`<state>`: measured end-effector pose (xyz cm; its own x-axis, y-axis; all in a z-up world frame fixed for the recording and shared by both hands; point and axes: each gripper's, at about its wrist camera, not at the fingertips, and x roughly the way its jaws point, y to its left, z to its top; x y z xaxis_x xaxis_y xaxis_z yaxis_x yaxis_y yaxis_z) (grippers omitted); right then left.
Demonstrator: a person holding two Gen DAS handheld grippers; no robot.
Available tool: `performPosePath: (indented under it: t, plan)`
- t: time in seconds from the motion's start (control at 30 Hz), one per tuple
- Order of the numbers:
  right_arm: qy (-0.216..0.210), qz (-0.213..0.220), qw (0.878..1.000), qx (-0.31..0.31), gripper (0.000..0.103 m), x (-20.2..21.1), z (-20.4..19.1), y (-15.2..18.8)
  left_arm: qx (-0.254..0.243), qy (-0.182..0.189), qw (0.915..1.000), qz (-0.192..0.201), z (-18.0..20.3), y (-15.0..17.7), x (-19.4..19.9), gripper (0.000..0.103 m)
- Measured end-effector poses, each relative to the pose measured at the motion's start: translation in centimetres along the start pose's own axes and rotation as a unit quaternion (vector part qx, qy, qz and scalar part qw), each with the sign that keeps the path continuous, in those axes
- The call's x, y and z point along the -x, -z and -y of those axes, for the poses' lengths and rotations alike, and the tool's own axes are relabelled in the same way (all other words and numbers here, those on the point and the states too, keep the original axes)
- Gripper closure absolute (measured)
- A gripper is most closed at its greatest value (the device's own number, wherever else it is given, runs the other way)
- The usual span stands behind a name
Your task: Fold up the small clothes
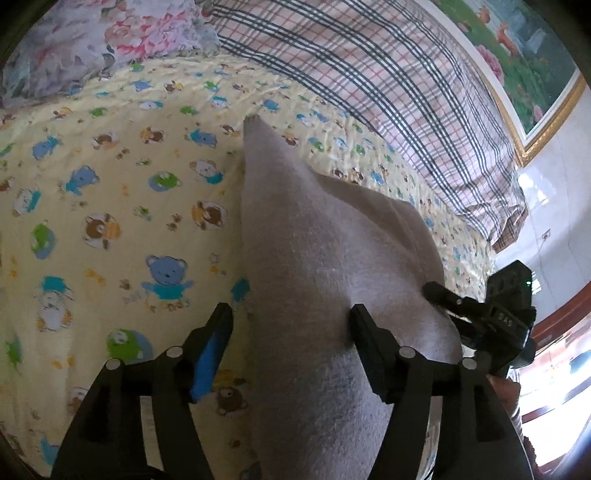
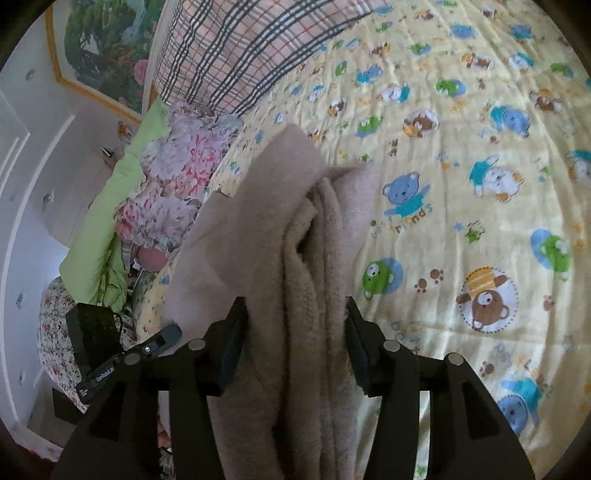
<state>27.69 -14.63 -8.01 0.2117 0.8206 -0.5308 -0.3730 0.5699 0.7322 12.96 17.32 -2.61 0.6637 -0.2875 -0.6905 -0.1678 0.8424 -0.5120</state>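
A beige fleece garment [image 1: 314, 258] lies bunched on the yellow teddy-bear bedsheet [image 1: 110, 184]. In the left wrist view my left gripper [image 1: 291, 321] has its jaws wide apart, with the cloth running between the fingers and one fold against the right finger [image 1: 369, 339]. My right gripper [image 1: 480, 321] shows at the right edge of that view, at the garment's side. In the right wrist view the garment [image 2: 295, 277] hangs in thick folds between the right gripper's [image 2: 293, 317] parted fingers. The left gripper [image 2: 147, 347] shows low on the left.
A plaid blanket [image 1: 388, 74] lies across the far side of the bed. A floral pillow [image 1: 92, 33] and a green cloth [image 2: 110, 206] sit at the bed's end. A framed picture [image 1: 517, 55] hangs on the white wall.
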Motion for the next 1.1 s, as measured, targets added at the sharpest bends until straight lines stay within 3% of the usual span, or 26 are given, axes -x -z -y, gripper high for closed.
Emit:
performPosePath:
  t: [0.23, 0.37, 0.5, 0.63, 0.73, 0.83, 1.1]
  plan:
    - [0.049, 0.084, 0.995, 0.025, 0.051, 4.2, -2.5, -2.1, -0.013, -0.043, 0.9987, 0.023, 0.8, -3.7, 1.0, 0.036]
    - [0.053, 0.057, 0.994, 0.080, 0.063, 2.4, -5.7, -3.6, -0.037, -0.088, 0.9953, 0.013, 1.9, -5.4, -0.8, 0.038]
    - [0.130, 0.023, 0.986, 0.102, 0.085, -1.1, -5.4, -4.3, -0.059, -0.139, 0.9884, -0.017, 2.2, -6.0, -4.1, 0.046]
    - [0.175, 0.007, 0.980, 0.091, 0.091, -3.9, -2.6, -5.9, -0.069, -0.186, 0.9792, -0.042, 1.2, -6.3, -7.3, 0.047]
    - [0.173, 0.002, 0.982, 0.075, 0.091, -4.8, -1.0, -7.0, -0.079, -0.199, 0.9759, -0.042, 1.2, -6.6, -7.7, 0.046]
    - [0.170, 0.001, 0.982, 0.079, 0.091, -4.4, -1.4, -7.3, -0.074, -0.190, 0.9784, -0.035, 1.5, -6.4, -6.5, 0.046]
    - [0.094, 0.036, 0.992, 0.073, 0.084, 2.7, -4.3, -2.8, -0.041, -0.144, 0.9887, -0.007, 2.0, -1.9, 0.8, 0.046]
